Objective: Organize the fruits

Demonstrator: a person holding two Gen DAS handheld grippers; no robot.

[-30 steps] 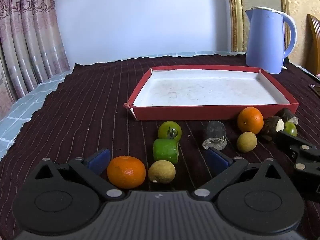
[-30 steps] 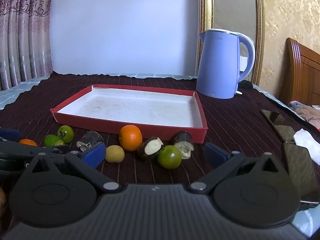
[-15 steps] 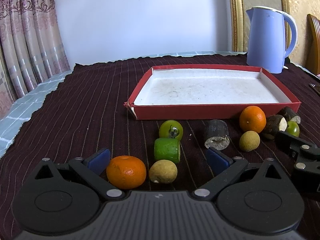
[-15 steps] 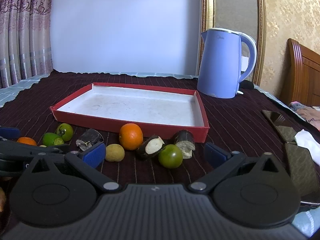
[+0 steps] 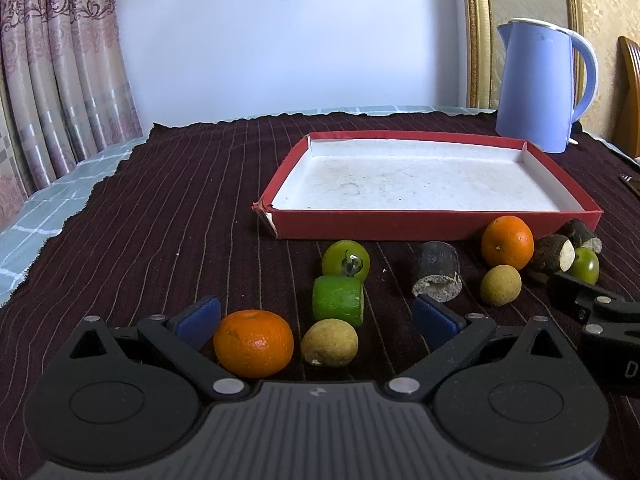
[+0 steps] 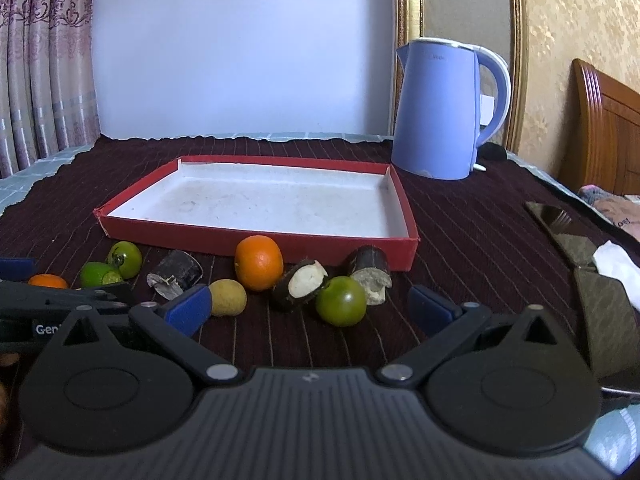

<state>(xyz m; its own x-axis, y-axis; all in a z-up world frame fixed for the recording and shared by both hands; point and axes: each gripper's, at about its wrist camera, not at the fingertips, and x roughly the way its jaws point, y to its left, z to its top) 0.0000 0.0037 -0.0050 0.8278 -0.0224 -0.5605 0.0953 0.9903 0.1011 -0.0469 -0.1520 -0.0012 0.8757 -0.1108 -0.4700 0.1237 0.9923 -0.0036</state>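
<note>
Both grippers have been eased slightly back and upward over the last second, so that the fruits sit a little lower in each view; nothing on the table has been shifted. The left gripper is held with jaws spread wide and nothing grasped, an orange just inside its left pad and a yellowish round fruit beside it, with a cut green piece further forward. The right gripper is likewise released and empty, a green tomato lying between its pads a little ahead. The red tray is seen bare, and every fruit lies on the dark cloth in a row in front of its near wall, some almost against it. The step in hand is judged to be the first approach, before any pick. For the next move, one fruit must be centred between the pads, the jaws lowered and closed gently, and the fruit lifted over the wall without the neighbours being nudged.
</note>
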